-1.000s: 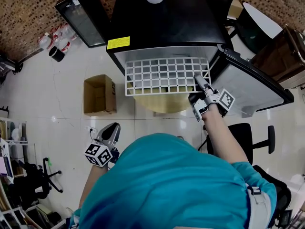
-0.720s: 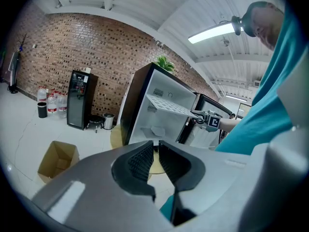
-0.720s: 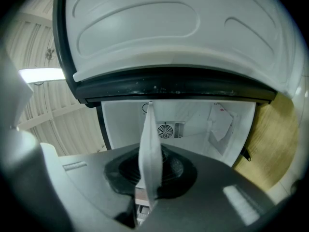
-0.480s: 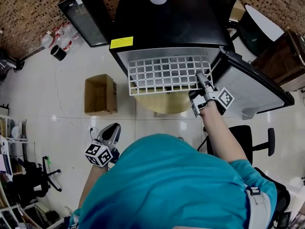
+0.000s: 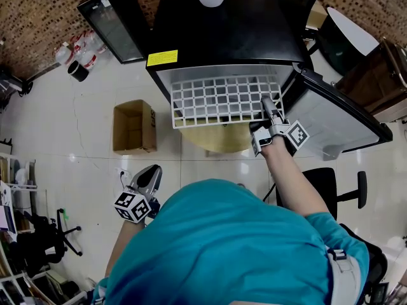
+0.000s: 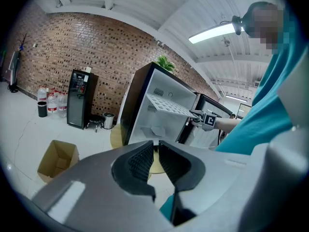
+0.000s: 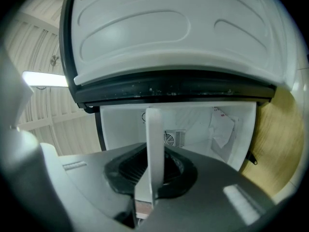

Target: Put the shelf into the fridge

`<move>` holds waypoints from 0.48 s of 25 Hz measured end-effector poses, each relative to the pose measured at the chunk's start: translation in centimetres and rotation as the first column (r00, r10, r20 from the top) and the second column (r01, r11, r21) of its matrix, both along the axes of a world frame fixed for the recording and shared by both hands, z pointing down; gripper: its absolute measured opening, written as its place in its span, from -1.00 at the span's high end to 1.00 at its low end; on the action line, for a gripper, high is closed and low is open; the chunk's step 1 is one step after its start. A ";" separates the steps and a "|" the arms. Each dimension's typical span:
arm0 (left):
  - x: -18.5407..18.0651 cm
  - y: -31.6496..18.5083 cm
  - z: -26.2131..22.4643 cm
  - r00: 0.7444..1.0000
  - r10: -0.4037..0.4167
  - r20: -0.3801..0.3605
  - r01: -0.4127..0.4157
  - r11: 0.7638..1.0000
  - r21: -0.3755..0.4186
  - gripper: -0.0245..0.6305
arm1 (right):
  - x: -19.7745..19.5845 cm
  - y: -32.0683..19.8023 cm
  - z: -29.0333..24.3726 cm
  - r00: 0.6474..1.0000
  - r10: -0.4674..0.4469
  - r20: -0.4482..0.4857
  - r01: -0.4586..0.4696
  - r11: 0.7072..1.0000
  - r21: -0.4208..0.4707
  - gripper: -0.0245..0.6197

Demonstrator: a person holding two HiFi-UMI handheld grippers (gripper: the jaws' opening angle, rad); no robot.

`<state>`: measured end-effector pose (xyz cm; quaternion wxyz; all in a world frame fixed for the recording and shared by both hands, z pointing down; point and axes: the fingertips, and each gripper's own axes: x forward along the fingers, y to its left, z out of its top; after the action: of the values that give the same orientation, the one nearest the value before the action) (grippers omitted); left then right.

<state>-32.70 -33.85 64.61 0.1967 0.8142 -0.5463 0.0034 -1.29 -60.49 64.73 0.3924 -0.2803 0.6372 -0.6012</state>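
The white wire shelf (image 5: 219,100) lies flat in the mouth of the open black fridge (image 5: 222,30), its back part inside the cavity and its front edge sticking out. My right gripper (image 5: 266,107) is shut on the shelf's front right corner. In the right gripper view the shelf (image 7: 154,134) runs edge-on between the pads, pointing into the white fridge cavity (image 7: 203,124). My left gripper (image 5: 152,171) hangs low at my left side, shut with nothing in it, far from the fridge. From the left gripper view the shelf (image 6: 169,105) juts out of the fridge.
The fridge door (image 5: 337,116) stands open to the right. A round yellowish mat (image 5: 216,140) lies on the floor under the fridge front. An open cardboard box (image 5: 133,127) sits to the left, a black office chair (image 5: 337,183) to the right, a small black cooler (image 5: 111,21) at the back left.
My right gripper has edged forward and the shelf has slid slightly deeper into the fridge. The left gripper has stayed where it was.
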 end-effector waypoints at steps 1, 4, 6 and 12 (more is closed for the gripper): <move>0.0 0.0 0.0 1.000 0.000 0.000 0.000 1.000 0.000 0.82 | 0.1 0.0 0.0 1.000 0.004 -0.001 -0.004 1.000 -0.001 0.82; 0.0 0.1 0.0 1.000 -0.003 0.001 0.003 1.000 0.001 0.82 | 0.2 0.2 -0.1 1.000 0.015 0.001 -0.015 1.000 -0.001 0.82; -0.1 0.2 -0.1 1.000 -0.006 0.001 0.006 1.000 0.002 0.82 | 0.2 0.3 -0.2 1.000 0.024 0.008 -0.024 1.000 0.000 0.82; -0.4 0.3 -0.2 1.000 -0.015 0.001 0.015 1.000 0.003 0.82 | 0.3 0.3 -0.2 0.999 0.033 0.014 -0.033 0.999 0.001 0.82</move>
<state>-33.10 -33.55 64.43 0.1953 0.8104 -0.5524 0.0015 -0.96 -60.23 64.49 0.4068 -0.2861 0.6302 -0.5962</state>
